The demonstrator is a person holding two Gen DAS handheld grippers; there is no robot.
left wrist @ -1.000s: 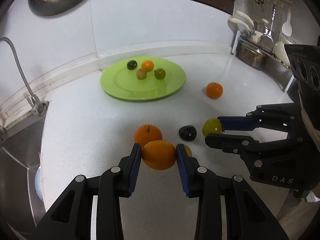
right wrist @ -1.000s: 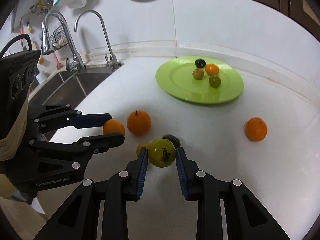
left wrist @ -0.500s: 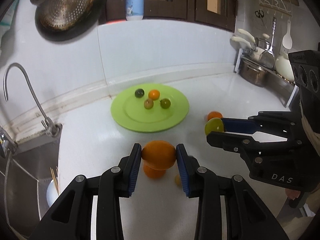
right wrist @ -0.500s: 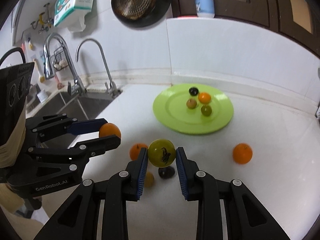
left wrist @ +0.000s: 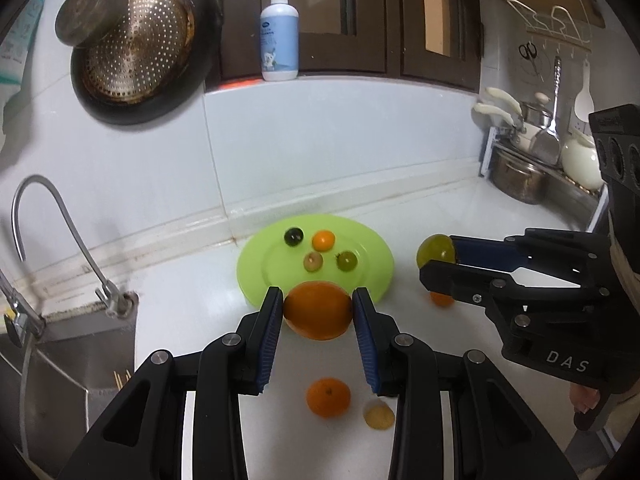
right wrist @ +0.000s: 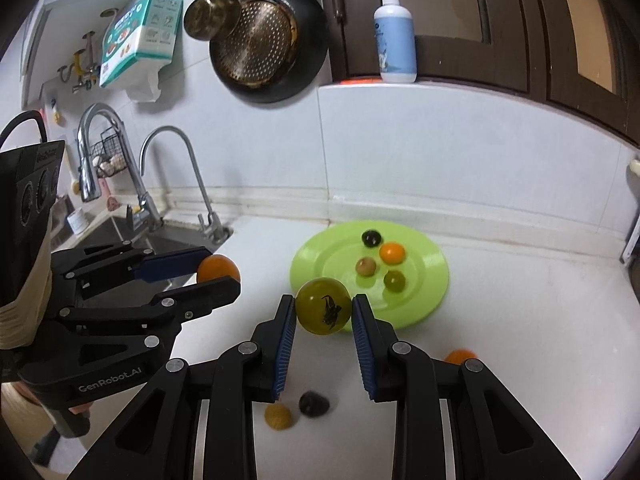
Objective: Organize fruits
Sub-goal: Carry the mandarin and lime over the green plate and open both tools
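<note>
Two fruits (left wrist: pixel 317 311) between gripper pads (left wrist: pixel 271 338)

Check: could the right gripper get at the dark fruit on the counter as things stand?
Probably not yet. The right gripper is shut on a green fruit, so its jaws are full. The dark fruit lies unobstructed on the counter below.

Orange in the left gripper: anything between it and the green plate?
Nothing visible. The orange is held above the counter, and the near rim of the green plate lies open just beyond it; four small fruits sit farther back.
</note>
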